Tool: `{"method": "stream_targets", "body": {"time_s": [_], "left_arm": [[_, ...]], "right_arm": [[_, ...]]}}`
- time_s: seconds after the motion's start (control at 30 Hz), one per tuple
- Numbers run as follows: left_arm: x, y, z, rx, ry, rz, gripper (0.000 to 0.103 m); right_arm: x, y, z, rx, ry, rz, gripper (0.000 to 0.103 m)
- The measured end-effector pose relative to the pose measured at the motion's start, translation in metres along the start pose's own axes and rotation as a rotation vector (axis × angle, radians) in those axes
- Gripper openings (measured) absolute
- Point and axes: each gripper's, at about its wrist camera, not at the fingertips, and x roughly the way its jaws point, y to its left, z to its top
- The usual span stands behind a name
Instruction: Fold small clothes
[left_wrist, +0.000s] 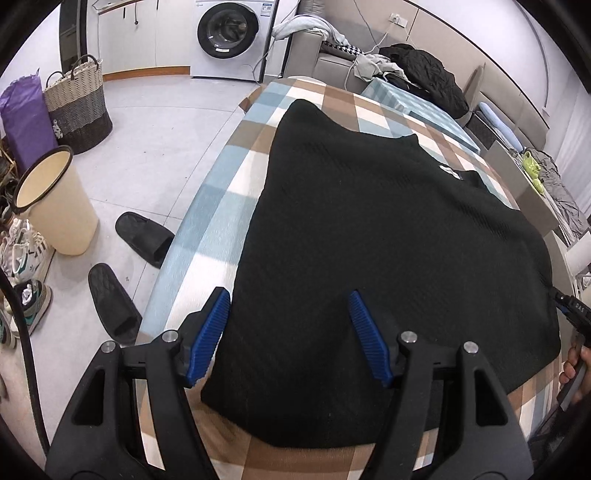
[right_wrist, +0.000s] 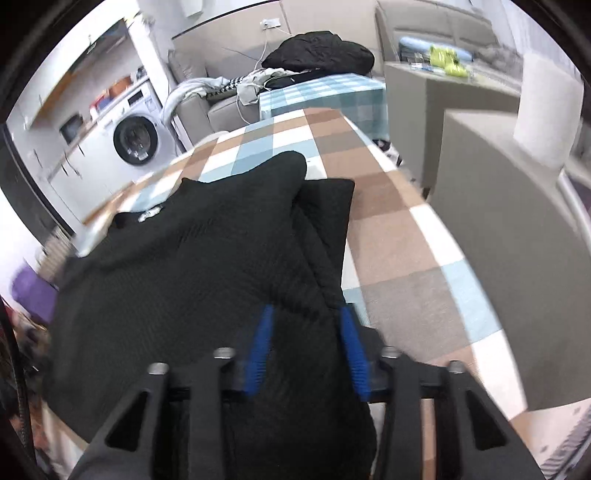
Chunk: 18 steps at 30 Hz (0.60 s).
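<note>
A black knit sweater lies spread on a checked tablecloth, neck label toward the far right. My left gripper is open and empty, hovering over the sweater's near left edge. The right gripper's body shows at the right edge of the left wrist view. In the right wrist view the sweater is lifted and bunched between the blue fingers. My right gripper grips the sweater's right edge, with a sleeve folded beside it.
Left of the table on the floor stand a cream bin, black slippers, sneakers and a woven basket. A washing machine and a cluttered sofa lie beyond. Grey boxes sit right of the table.
</note>
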Motion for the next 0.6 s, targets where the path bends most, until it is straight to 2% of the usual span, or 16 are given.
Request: {"method": "stream_targets", "body": {"time_s": [0.03, 0.13, 0.23, 0.27, 0.37, 0.43, 0.57, 0.6], "left_arm": [[-0.003, 0.001, -0.003, -0.007, 0.001, -0.001, 0.065], [-0.011, 0.002, -0.005, -0.009, -0.010, 0.001, 0.065], [-0.018, 0.006, -0.008, -0.022, -0.016, -0.005, 0.065], [-0.020, 0.008, -0.010, -0.025, -0.014, -0.002, 0.065], [-0.029, 0.012, -0.016, -0.036, -0.012, 0.005, 0.065], [-0.036, 0.016, -0.022, -0.056, -0.007, -0.011, 0.065], [-0.054, 0.024, -0.044, -0.109, 0.014, -0.071, 0.065], [-0.057, 0.027, -0.049, -0.135, 0.023, -0.099, 0.065]], "right_arm": [[0.001, -0.003, 0.000, 0.018, 0.008, 0.002, 0.014], [-0.015, -0.002, -0.001, 0.018, -0.050, 0.062, 0.007], [-0.006, -0.006, 0.001, 0.028, 0.006, -0.035, 0.007], [-0.007, -0.007, 0.000, 0.025, 0.013, -0.038, 0.007], [-0.023, -0.001, -0.004, 0.004, -0.025, -0.039, 0.021], [-0.041, 0.009, -0.006, -0.012, -0.069, -0.005, 0.040], [-0.064, 0.030, -0.014, -0.014, -0.105, 0.100, 0.049], [-0.067, 0.037, -0.017, -0.013, -0.110, 0.130, 0.055]]}}
